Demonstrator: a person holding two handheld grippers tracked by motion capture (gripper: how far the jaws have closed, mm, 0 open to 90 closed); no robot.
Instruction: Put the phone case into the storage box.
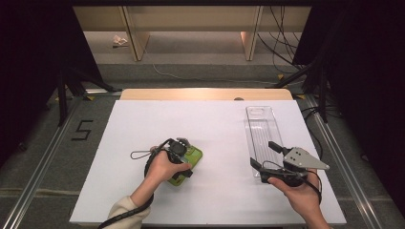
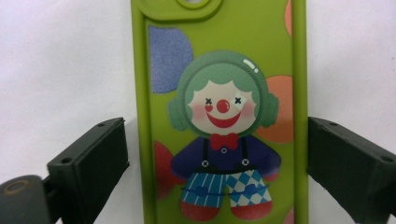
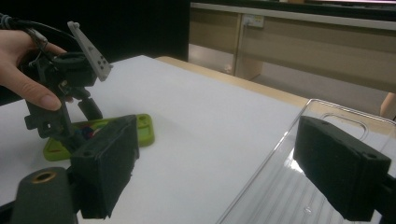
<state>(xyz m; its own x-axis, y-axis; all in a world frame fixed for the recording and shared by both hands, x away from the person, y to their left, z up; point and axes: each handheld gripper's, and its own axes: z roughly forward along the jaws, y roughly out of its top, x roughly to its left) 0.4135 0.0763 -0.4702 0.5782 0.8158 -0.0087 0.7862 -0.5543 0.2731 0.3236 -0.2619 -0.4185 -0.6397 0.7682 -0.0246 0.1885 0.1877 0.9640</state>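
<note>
Seen from the high view: a green soft phone case (image 1: pixel 187 164) lying flat on the white desk (image 1: pixel 215 129), left of centre, under the left hand-held gripper (image 1: pixel 183 157) held point-down. Well apart to the right, a clear long plastic tray (image 1: pixel 261 131), with the right hand-held gripper (image 1: pixel 266 155) poised at its near end.

Shown closer in the left gripper view: the case's printed clown with green hair and red bow tie (image 2: pixel 223 135), the jaws standing wide either side of the case, one close against its edge, the other just clear; no grip yet.

Added by the right gripper view: jaws spread wide and empty, one over the tray's ribbed floor (image 3: pixel 285 191), the case (image 3: pixel 140 130) beyond.
</note>
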